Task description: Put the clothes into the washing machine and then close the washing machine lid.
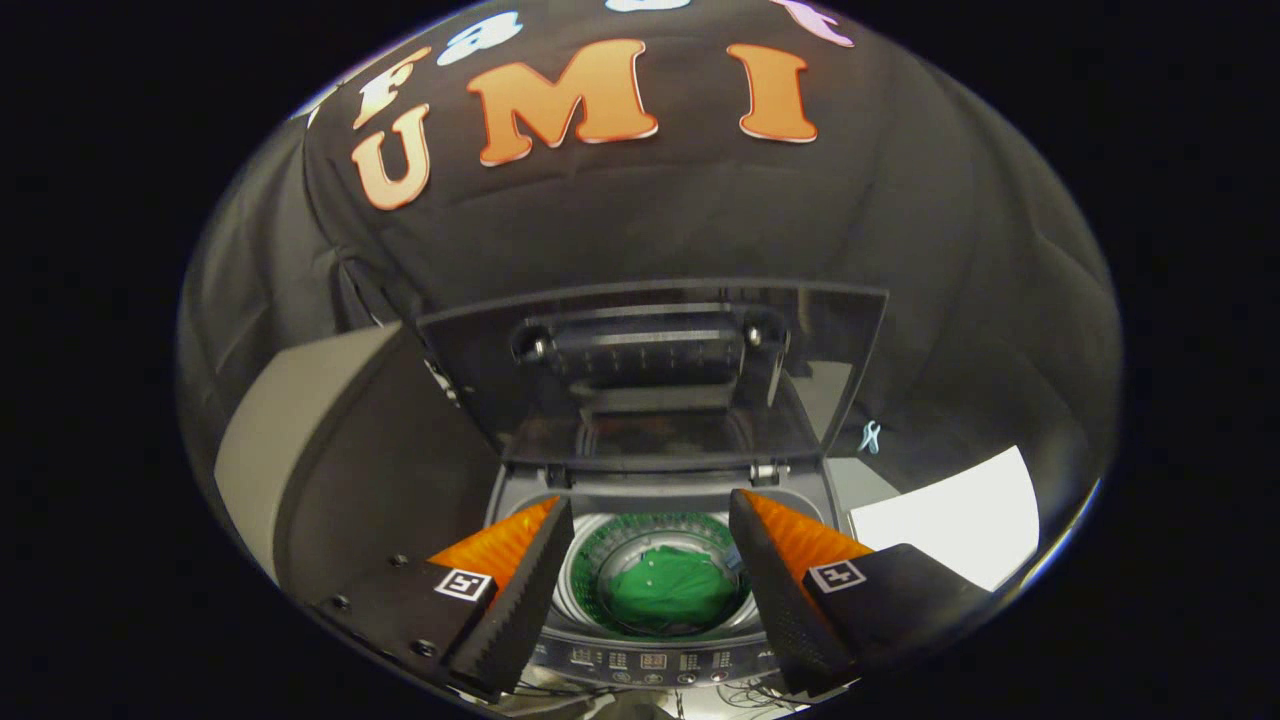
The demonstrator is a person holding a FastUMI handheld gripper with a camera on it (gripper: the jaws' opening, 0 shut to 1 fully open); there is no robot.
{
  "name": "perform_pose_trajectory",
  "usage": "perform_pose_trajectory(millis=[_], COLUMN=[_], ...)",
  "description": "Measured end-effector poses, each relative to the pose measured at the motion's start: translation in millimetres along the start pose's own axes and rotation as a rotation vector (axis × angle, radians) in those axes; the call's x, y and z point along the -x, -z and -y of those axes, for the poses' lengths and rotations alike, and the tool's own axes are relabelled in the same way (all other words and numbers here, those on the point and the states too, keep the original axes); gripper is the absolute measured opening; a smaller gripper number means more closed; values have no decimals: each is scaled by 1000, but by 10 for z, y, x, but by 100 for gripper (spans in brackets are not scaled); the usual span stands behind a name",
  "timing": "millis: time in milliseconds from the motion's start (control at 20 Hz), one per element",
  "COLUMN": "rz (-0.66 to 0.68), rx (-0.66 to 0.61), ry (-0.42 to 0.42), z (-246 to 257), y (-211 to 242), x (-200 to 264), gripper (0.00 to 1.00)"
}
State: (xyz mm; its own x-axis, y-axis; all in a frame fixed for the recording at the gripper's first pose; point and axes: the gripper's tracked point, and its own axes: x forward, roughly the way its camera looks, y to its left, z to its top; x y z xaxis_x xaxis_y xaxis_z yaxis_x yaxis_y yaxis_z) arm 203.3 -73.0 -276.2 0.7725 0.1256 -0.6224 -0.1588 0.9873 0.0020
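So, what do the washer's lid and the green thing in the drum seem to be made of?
Lid: likely dark, glossy tinted plastic or glass; it shows reflections. Green thing: soft matte cloth, crumpled. Hand-held gripper is open above it.

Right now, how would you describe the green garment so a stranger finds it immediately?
Find the top-loading washing machine with its lid raised. Look down into its round drum, beyond the open gripper. The green garment lies crumpled at the bottom, the only cloth inside.

Tongs [650, 560] gape empty above the washing machine [650, 660]; green clothes [672, 590] inside the drum, lid [650, 370] upright at twelve o'clock.
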Motion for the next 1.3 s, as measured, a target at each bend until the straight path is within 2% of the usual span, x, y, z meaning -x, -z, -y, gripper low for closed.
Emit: perform_pose_trajectory(millis=[350, 550, 950, 1300], rz=[150, 191, 150, 120], rx=[-11, -6, -11, 65], ry=[11, 25, 21, 21], z=[-87, -120, -252, -330], y=[-1135, -1515, -1520, -1376], x=[-89, -383, -1073, -1261], gripper=[99, 99, 99, 99])
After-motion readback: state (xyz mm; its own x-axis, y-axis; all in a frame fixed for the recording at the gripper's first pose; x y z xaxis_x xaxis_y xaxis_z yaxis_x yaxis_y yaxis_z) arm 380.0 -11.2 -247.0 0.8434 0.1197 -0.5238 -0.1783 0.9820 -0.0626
